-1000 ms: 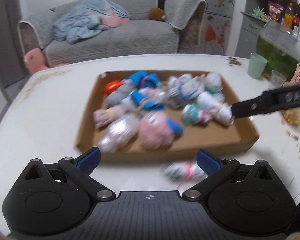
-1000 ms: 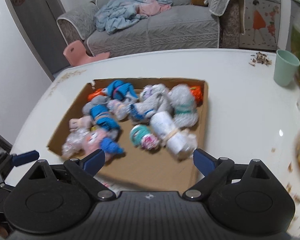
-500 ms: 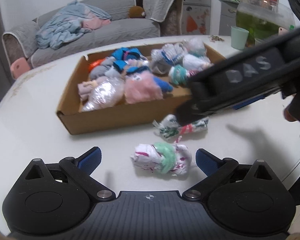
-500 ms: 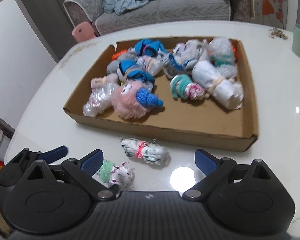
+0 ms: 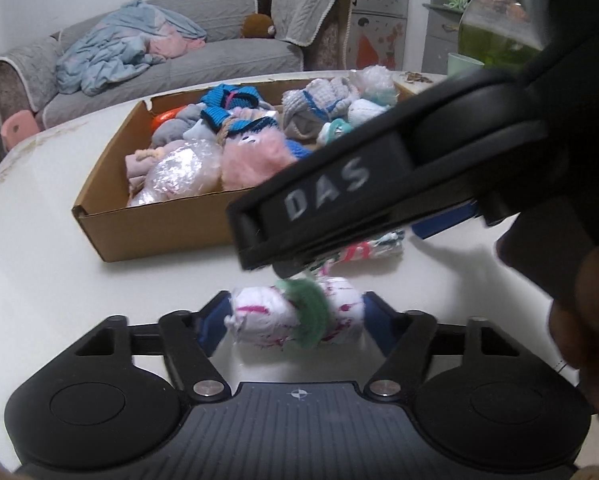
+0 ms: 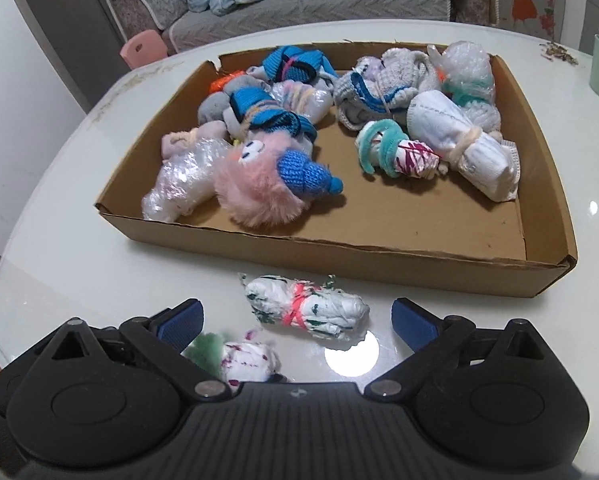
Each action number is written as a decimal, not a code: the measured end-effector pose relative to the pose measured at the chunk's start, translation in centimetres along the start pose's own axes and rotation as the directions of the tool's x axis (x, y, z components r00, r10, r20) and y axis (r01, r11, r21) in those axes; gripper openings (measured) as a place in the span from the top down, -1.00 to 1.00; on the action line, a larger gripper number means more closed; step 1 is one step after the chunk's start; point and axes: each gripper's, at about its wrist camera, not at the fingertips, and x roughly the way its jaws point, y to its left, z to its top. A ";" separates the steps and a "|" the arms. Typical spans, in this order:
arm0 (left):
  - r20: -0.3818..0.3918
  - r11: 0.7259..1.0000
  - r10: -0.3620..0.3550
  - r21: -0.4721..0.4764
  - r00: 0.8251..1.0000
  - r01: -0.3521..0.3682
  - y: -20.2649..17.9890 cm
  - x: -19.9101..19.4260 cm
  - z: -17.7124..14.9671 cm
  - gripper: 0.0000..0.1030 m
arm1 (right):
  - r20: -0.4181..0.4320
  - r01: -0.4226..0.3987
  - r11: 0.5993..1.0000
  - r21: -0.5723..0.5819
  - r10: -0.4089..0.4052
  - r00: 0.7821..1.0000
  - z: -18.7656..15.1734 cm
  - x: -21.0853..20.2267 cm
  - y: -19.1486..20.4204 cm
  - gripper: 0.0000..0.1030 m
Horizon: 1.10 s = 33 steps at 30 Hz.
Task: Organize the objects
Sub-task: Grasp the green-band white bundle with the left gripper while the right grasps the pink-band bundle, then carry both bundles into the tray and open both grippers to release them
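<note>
Two tied bundles lie outside the cardboard tray [image 6: 399, 268]; left gripper [image 5: 295, 314] closing around the green-banded bundle [image 5: 299, 316]; right gripper [image 6: 295, 320] wide, straddling the pink-tied bundle [image 6: 311, 312]

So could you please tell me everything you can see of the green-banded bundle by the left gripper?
The bundle is a white roll with pink specks, apparently cloth, cinched by a fuzzy green band. It lies on its side on the white table, outside the box, between the closing left gripper's blue pads, which look to be at its ends.
</note>
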 end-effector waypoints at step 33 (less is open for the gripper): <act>0.022 0.992 0.084 -0.099 0.996 -0.082 4.8 -6.9 4.4 -0.26 | 0.203 -0.016 0.995 -0.100 0.036 0.979 2.7 -10.8 -5.8 -0.02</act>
